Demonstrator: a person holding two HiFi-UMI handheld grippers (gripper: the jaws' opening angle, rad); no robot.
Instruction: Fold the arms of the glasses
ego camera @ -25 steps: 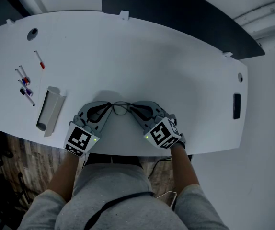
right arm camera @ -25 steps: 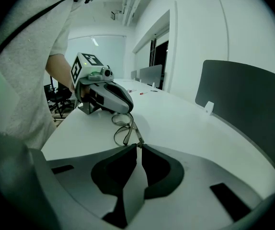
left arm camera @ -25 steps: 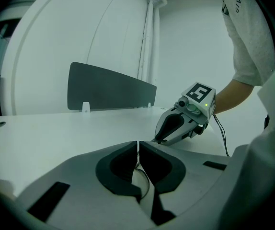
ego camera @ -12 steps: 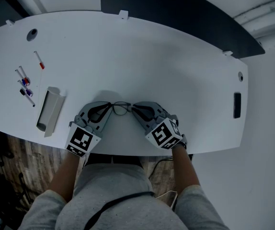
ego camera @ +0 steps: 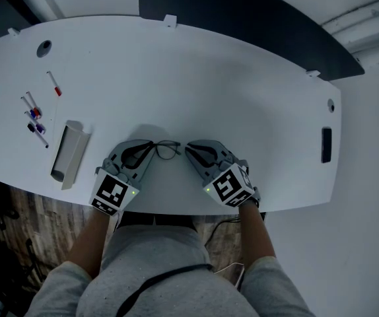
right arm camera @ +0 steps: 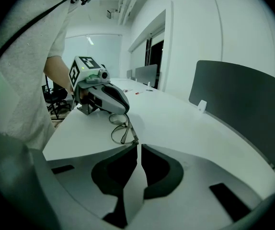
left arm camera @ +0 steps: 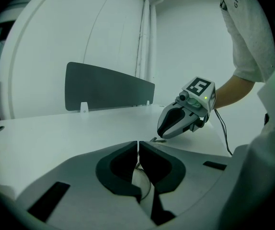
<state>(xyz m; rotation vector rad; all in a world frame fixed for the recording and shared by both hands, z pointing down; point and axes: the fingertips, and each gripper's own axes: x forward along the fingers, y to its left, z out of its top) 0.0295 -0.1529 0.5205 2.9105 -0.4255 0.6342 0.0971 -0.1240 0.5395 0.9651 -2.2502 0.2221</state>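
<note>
**Change since earlier frames:** the right gripper (ego camera: pixel 189 146) has drawn slightly to the right. Its tips, earlier over the right end of the glasses (ego camera: pixel 168 150), now sit just beside that end. Its jaws have just been closing. A narrow slit remains, and the right gripper view shows only table through it, with no part of the glasses between the pads. The left gripper (ego camera: pixel 152 147) has not moved.

**Item 1, glasses:** thin wire frame, flat on the white table (ego camera: pixel 242 98) near its front edge, between the 2 grippers.

**Item 2, left gripper:** jaws pressed together on the left end of the glasses. A wire enters the seam and a lens rim shows beneath.

**Item 3, right gripper:** nearly closed and holding nothing. A straight bar of the glasses, probably 1 arm, runs up to its tips. Contact cannot be told.

**Assessment:** the left side seems anchored and the right side free. Whether that arm already lies folded is unclear. The narrowed jaws look suited to nudging it inward.
</note>
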